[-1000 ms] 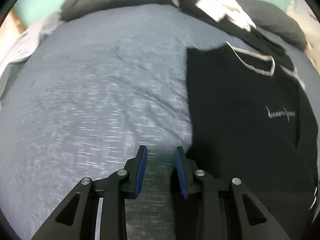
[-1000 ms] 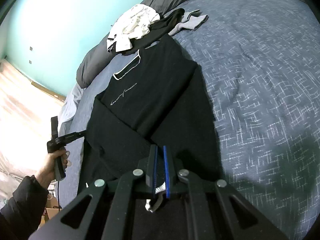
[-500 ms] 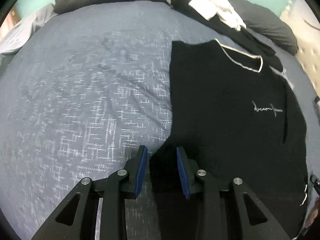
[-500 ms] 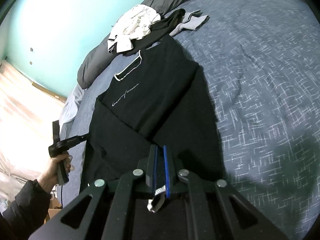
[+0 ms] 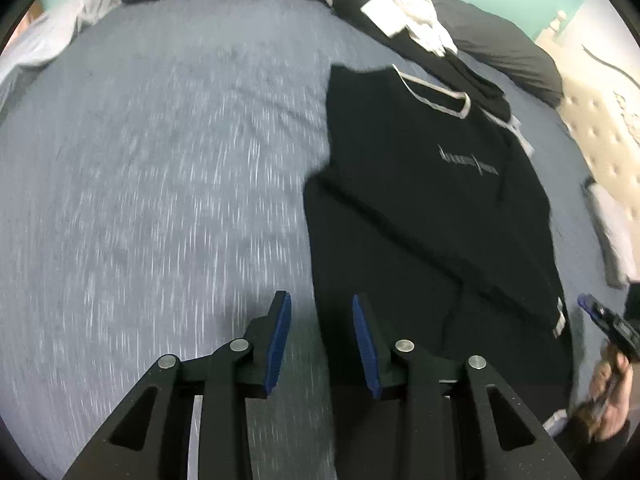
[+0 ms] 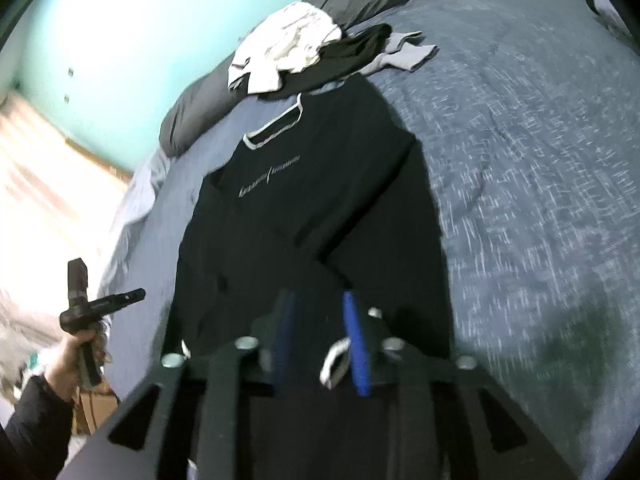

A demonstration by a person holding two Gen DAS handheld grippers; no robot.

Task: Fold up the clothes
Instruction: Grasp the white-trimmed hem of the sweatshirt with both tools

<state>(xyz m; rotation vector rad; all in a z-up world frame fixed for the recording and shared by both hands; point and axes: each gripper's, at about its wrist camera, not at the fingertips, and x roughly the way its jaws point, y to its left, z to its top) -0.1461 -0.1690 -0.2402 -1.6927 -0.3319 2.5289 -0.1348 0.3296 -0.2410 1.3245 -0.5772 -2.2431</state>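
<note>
Over the black long-sleeved cotton shirt (image 6: 320, 208), both grippers are opening: right gripper (image 6: 320, 340) releasing the white-trimmed cuff (image 6: 334, 362), left gripper (image 5: 318, 334) empty.

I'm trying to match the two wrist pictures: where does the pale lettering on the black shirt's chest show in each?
Left wrist: the lettering sits upper right, below the white-trimmed collar.
Right wrist: the lettering sits left of centre, below the same collar.
Shared landmark: the white garment heaped beyond the collar.
</note>
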